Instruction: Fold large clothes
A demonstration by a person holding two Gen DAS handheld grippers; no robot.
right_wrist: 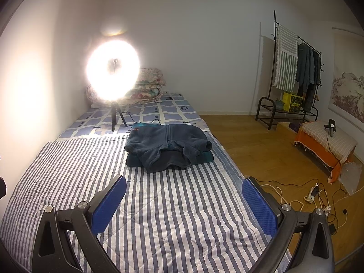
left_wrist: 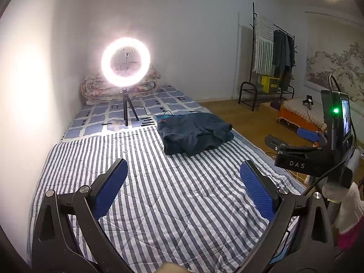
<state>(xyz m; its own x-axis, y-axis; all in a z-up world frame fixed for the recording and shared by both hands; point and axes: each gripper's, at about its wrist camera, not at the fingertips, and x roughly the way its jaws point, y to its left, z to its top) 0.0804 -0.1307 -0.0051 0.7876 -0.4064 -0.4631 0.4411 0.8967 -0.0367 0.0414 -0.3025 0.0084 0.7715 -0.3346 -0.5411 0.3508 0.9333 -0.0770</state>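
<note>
Navy fleece jacket (right_wrist: 168,145) — blue-and-white striped quilt (right_wrist: 159,204) — blue-checked sheet (right_wrist: 159,111)

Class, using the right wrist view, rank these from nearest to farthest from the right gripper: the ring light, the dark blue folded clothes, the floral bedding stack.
1. Dark blue folded clothes: on the striped quilt, straight ahead of the right gripper.
2. Ring light: farther back, left of centre, on its tripod.
3. Floral bedding stack: behind the light, against the wall.

**Camera setup: both wrist views, foot of bed**

Left wrist view: above the striped quilt (left_wrist: 159,193), facing the ring light (left_wrist: 125,61) at upper left. Right wrist view: same heading, slightly further right. Shared: bed, folded dark clothes (right_wrist: 168,146) mid-frame, clothes rack (right_wrist: 293,72) at right.
</note>
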